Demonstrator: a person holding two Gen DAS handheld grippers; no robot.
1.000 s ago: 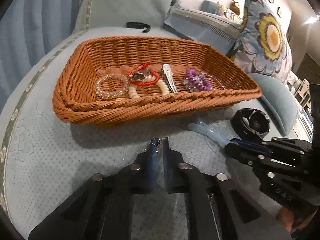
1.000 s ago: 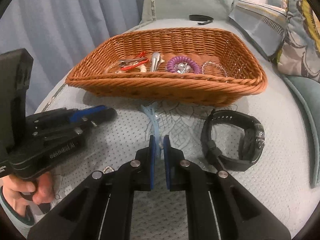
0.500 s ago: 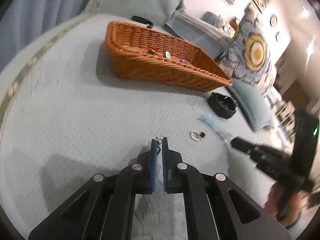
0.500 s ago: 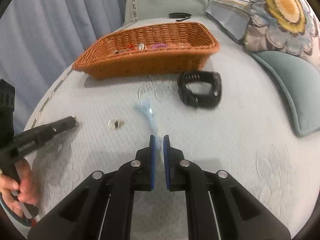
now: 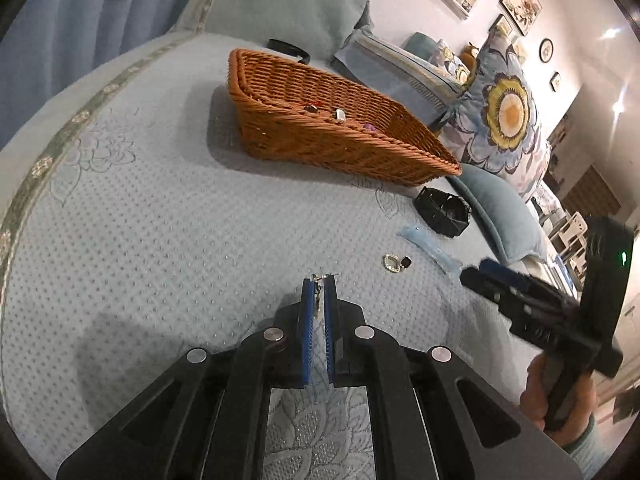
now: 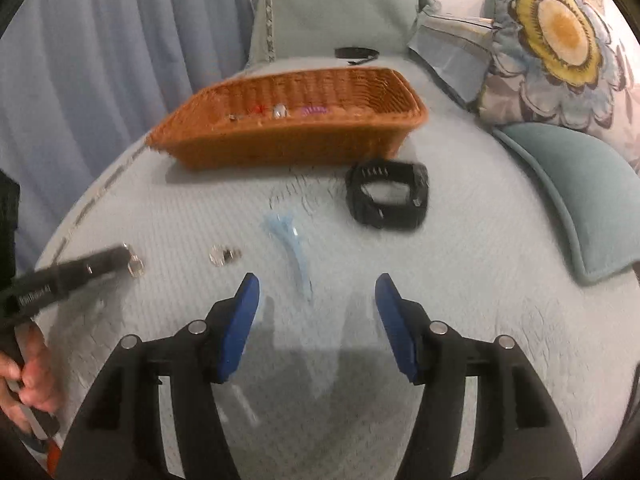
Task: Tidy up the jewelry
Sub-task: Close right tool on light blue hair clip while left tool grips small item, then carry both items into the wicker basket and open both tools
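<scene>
My left gripper [image 5: 319, 280] is shut on a small silver piece of jewelry [image 5: 318, 278] held just above the bedspread; the right wrist view shows that piece [image 6: 135, 267] at the tip of the left gripper [image 6: 124, 254]. The jaws of my right gripper [image 6: 316, 292] are opening and stand wide apart. The near end of a pale blue hair clip [image 6: 290, 248] lies between them, untouched by the pads. A loose earring [image 6: 224, 256] and a black watch [image 6: 390, 196] lie on the bed. Behind them stands a wicker basket [image 6: 280, 148] holding several bracelets and clips.
A black band [image 6: 356, 54] lies behind the basket near a grey-green pillow. A teal cushion [image 6: 580, 200] and a flowered pillow [image 6: 560, 36] crowd the right side. Blue curtains [image 6: 100, 60] hang on the left. A hand [image 6: 32, 376] holds the left tool.
Both grippers have pulled back from the basket, which now looks smaller and farther. The right jaws, shut at the blue clip's near end, have spread apart. The left stays shut.
</scene>
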